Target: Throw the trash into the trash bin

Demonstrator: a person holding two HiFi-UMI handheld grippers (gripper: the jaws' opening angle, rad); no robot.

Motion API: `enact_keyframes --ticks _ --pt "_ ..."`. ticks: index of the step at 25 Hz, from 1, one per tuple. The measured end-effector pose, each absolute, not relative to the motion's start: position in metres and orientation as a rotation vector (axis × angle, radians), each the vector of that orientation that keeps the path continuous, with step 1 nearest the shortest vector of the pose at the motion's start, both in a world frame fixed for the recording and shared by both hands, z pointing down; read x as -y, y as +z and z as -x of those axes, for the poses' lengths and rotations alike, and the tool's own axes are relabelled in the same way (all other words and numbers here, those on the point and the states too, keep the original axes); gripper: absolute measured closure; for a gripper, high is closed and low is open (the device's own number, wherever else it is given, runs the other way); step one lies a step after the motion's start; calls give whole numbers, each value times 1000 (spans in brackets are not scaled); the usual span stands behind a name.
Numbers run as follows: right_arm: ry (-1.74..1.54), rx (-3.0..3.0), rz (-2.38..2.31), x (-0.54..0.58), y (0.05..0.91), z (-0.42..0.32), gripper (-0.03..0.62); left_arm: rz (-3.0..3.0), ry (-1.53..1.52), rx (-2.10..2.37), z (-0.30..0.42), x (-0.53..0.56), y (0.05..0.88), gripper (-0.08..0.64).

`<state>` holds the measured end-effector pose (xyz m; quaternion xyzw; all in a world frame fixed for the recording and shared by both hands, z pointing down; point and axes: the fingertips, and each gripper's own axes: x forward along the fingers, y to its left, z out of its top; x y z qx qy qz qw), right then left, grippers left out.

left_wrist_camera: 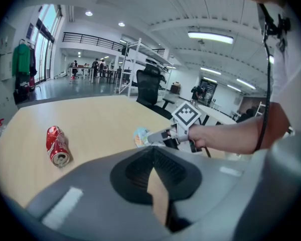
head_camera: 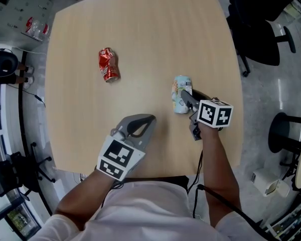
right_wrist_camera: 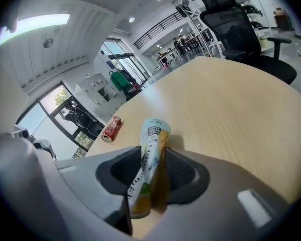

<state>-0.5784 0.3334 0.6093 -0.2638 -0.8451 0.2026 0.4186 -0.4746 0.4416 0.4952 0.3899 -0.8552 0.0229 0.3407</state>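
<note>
Closest in, white shirt front [head_camera: 140,210] at the bottom of the head view, both forearms stretched out over a pale wooden table [head_camera: 140,24]. Far left on that table: crushed red drinks can [head_camera: 108,65], lying on its side, well apart from both tools, untouched. Next along, left gripper [head_camera: 150,119], jaws together on nothing (only a thin sliver of tabletop seen between the pads in its own view). Parked low by the table's near edge, probably just to stay out of the way. Further right, flattened pale blue-and-yellow can [head_camera: 180,84], resting on the wood. Straddled by the right gripper [head_camera: 188,99], jaws spread wide to either side of the flat body, one pad close against it, a strip of table showing beside the other, so not yet pinched. Angled downward, presumably to take the can across its thin side. No trash bin made out in any view; both cans yet to go.
</note>
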Motion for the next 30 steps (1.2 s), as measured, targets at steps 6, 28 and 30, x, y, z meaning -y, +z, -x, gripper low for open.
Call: enact_keyframes --ticks 6,28,30 --pt "549 2115 679 -339 604 577 485 -1017 47 2240 476 -442 495 552" --pt "453 2361 679 -343 505 496 495 -1134 25 2326 426 -451 455 552" --pt "464 2397 656 -342 492 476 495 -1171 31 2330 414 -452 449 552"
